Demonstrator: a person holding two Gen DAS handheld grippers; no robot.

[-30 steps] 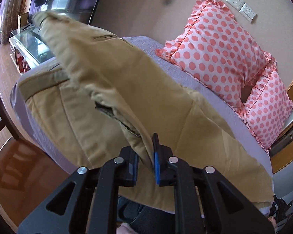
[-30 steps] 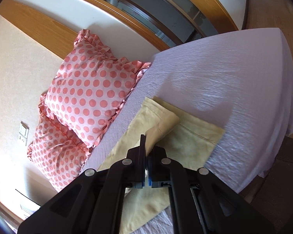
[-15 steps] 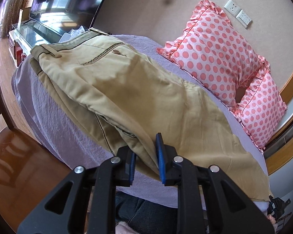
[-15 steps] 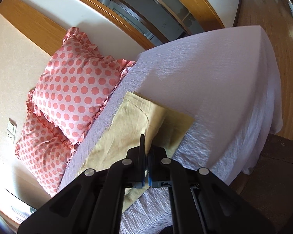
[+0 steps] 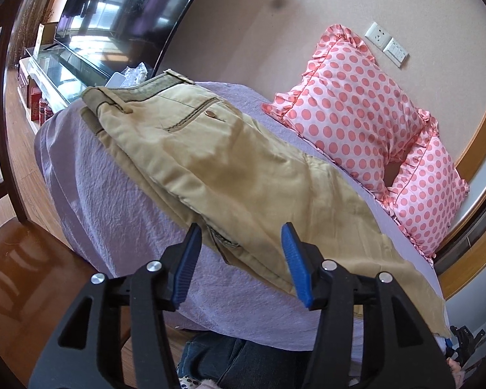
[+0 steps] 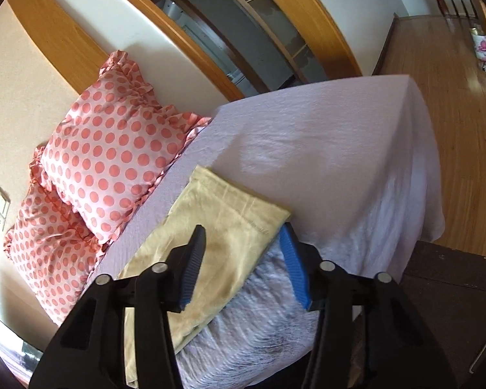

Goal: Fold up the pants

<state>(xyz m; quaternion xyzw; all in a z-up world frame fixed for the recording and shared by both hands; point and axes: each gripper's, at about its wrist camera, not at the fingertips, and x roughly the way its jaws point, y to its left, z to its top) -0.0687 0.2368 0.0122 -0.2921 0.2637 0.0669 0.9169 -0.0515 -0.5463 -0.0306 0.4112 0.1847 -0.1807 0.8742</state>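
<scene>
Tan pants [image 5: 230, 175] lie folded lengthwise on the lilac bed [image 5: 113, 201], one leg stacked on the other, waistband and back pocket at the far left. My left gripper [image 5: 241, 259] is open and empty, just in front of the pants' near edge around the crotch. In the right wrist view the leg cuffs [image 6: 230, 214] lie flat near the bed's front edge. My right gripper [image 6: 243, 259] is open and empty, its jaws spread over the cuff end.
Two pink polka-dot pillows [image 5: 356, 110] lean on the wall behind the pants; they also show in the right wrist view [image 6: 113, 149]. A TV [image 5: 129, 9] and glass stand sit past the bed's left end. Wooden floor [image 6: 463, 103] lies beyond the right end. Bare sheet [image 6: 324, 149] stretches right of the cuffs.
Both grippers carried the upper leg over and laid it onto the lower one, then opened and let go. The pants now rest flat on the bed.
</scene>
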